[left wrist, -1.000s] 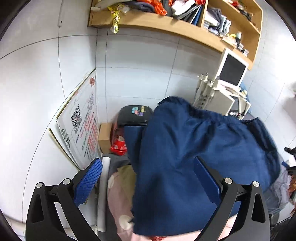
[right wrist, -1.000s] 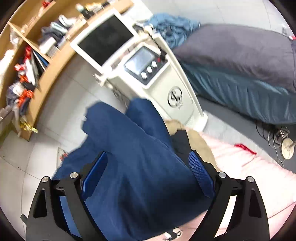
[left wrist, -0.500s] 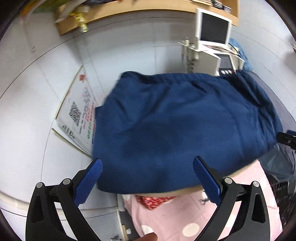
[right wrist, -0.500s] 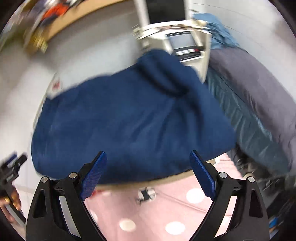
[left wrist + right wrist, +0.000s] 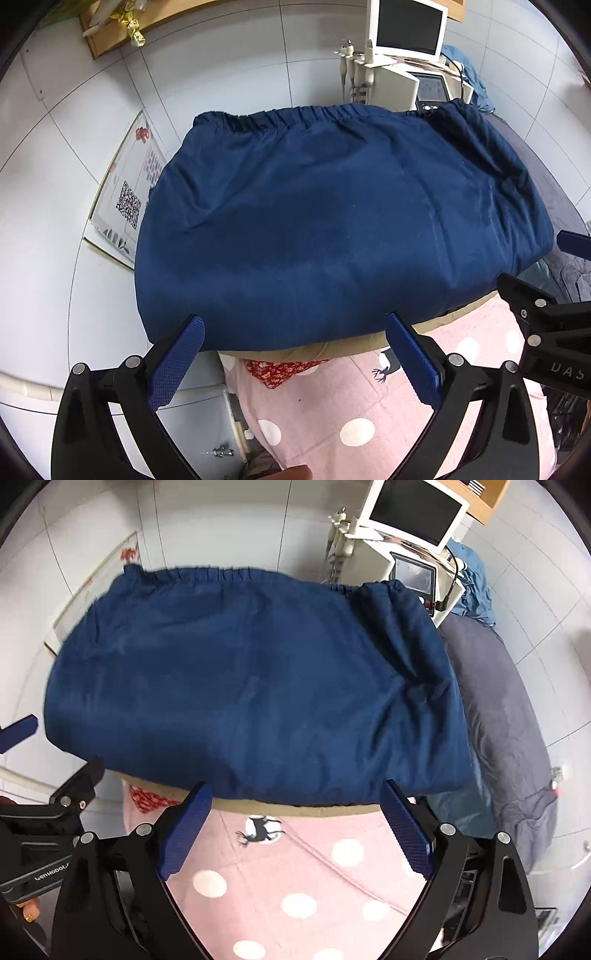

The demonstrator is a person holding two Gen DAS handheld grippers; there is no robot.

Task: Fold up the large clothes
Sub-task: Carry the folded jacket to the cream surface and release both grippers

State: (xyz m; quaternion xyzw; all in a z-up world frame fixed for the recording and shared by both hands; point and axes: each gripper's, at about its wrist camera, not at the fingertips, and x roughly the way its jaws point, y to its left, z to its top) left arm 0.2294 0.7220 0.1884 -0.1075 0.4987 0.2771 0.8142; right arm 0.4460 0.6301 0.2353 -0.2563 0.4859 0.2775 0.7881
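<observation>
White wall tiles are seen behind. Both the left gripper and the right gripper are held wide open, empty. Just ahead, blue clothes are spread flat on a pink spotted blanket.

Left tool, right tool: black frames, silver screws, blue textured pads.

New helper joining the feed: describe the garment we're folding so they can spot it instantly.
Start at the pink polka-dot cloth just ahead of both open grippers. Lying beyond it is the navy garment, the largest thing there, and only it has a gathered elastic band along its far edge.
</observation>
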